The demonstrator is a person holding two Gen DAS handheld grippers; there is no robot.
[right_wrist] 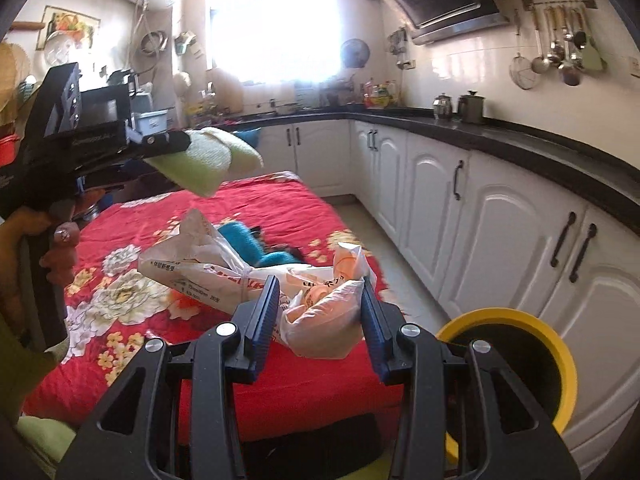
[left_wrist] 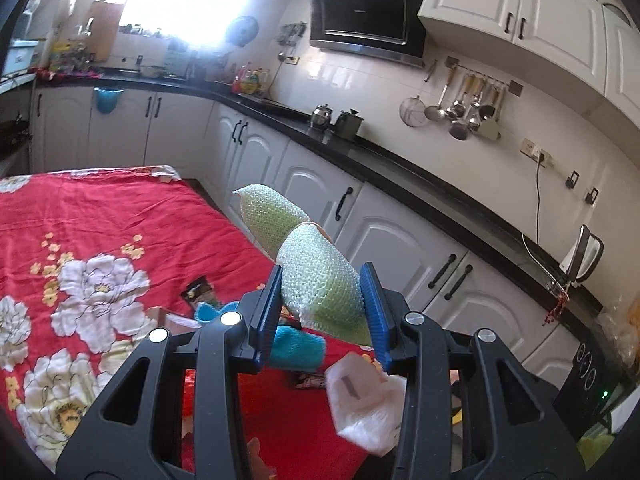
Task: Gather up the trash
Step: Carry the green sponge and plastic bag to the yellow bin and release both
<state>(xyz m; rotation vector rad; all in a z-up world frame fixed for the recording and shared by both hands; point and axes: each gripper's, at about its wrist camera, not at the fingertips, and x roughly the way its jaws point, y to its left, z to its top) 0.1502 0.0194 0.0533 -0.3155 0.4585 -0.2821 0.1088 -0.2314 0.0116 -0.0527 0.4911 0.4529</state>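
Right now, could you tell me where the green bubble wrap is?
The bubble wrap is gripped in the left claw, held above the red cloth; the right view shows it upper left.

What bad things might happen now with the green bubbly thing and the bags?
The green bubble wrap is pinched only at one end by the left gripper, high above the table; it might slip and fall back. The right gripper is open around a thin plastic bag; closing could tear it, or drag the neighbouring bag along.

The white plastic bag [right_wrist: 188,276] carries printed characters and digits, too blurred to read; no other text is legible.
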